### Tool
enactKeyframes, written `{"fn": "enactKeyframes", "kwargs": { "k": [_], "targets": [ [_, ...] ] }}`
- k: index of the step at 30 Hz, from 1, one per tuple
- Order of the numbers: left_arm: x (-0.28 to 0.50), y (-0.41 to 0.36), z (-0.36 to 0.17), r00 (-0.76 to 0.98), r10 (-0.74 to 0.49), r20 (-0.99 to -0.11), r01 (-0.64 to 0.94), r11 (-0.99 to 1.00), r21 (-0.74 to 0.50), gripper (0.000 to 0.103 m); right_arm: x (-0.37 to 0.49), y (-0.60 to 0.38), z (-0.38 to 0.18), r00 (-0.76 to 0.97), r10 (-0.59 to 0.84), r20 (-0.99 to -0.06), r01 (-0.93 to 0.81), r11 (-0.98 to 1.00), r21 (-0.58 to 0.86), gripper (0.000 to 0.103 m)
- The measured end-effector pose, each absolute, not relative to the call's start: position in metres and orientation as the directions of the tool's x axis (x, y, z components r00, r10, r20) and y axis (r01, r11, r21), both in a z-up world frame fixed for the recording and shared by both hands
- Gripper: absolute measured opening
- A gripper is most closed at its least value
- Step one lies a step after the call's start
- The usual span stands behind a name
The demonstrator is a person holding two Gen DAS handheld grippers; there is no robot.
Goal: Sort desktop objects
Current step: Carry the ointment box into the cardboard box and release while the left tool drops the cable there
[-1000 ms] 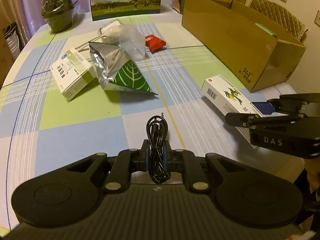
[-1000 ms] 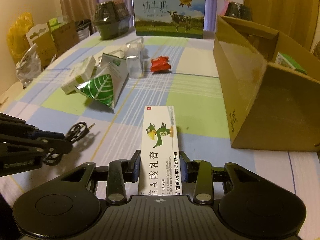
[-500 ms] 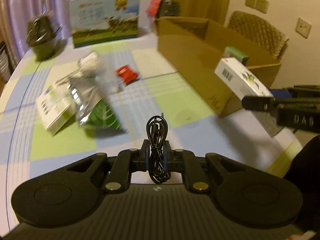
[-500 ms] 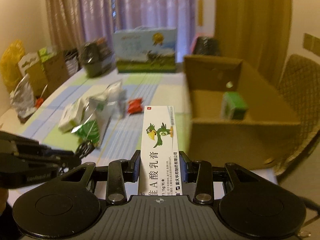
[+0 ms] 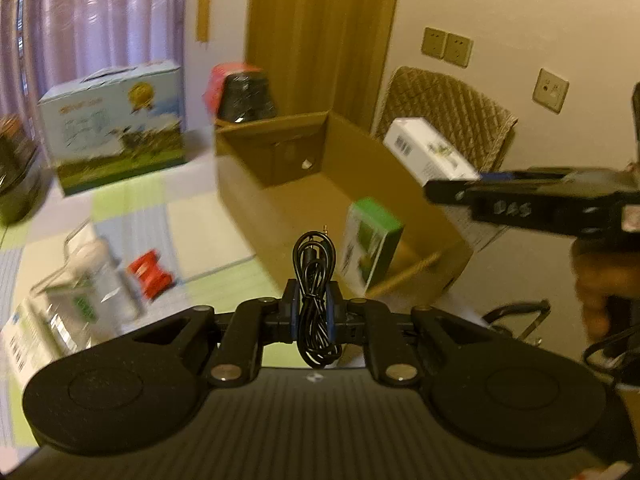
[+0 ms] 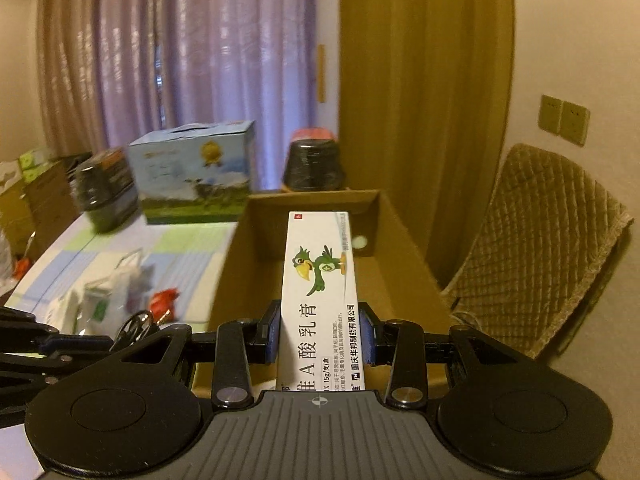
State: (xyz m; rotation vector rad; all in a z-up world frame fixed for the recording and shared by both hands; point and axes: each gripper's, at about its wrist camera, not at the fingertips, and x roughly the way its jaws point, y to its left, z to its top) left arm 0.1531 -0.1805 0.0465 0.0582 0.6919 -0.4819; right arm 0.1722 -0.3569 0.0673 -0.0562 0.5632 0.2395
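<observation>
My left gripper [image 5: 313,306] is shut on a coiled black cable [image 5: 314,280], held in the air near the open cardboard box [image 5: 280,200]. My right gripper [image 6: 320,334] is shut on a long white ointment box with a green parrot [image 6: 320,280], raised over the cardboard box [image 6: 256,264]. In the left wrist view the ointment box [image 5: 428,148] and the right gripper [image 5: 452,190] hang above the box's right wall. A green and white carton [image 5: 372,252] stands inside the box.
On the checked tablecloth [image 5: 132,208] lie a red packet [image 5: 150,274], a clear bag [image 5: 92,276] and a white carton [image 5: 24,336]. A blue milk case [image 5: 116,124] and dark wrapped pots [image 5: 246,94] stand at the back. A quilted chair [image 6: 536,248] is right of the box.
Both grippers have lifted off the table and swung right toward the cardboard box, carrying the cable and the ointment box. The ointment box now hangs over the box's opening.
</observation>
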Motion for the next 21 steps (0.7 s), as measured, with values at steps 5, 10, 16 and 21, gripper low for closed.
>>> {"fn": "enactKeyframes", "kwargs": {
  "k": [5,10,16,21],
  "targets": [
    [0.179,-0.212,0.054,0.658,-0.438,-0.612,0.474,0.873,-0.116,0.01,0.193,-0.377,0.066,0.821,0.193,-0.538,-0.213,0.977,0.025,0.035],
    [0.198,-0.23,0.053,0.663,-0.433,-0.611,0.467,0.877,-0.115,0.01,0.205,-0.391,0.059,0.817,0.19,-0.544,-0.201,0.979,0.04,0.035],
    [0.214,-0.239,0.047,0.65,-0.437,-0.621,0.461,0.877,-0.135,0.01,0.215,-0.397,0.055,0.815,0.192,-0.546,-0.189,0.98,0.063,0.035],
    [0.216,-0.237,0.046,0.668,-0.426,-0.61,0.441,0.887,-0.137,0.031,0.219,-0.398,0.054,0.813,0.2,-0.547,-0.19,0.979,0.076,0.035]
  ]
}}
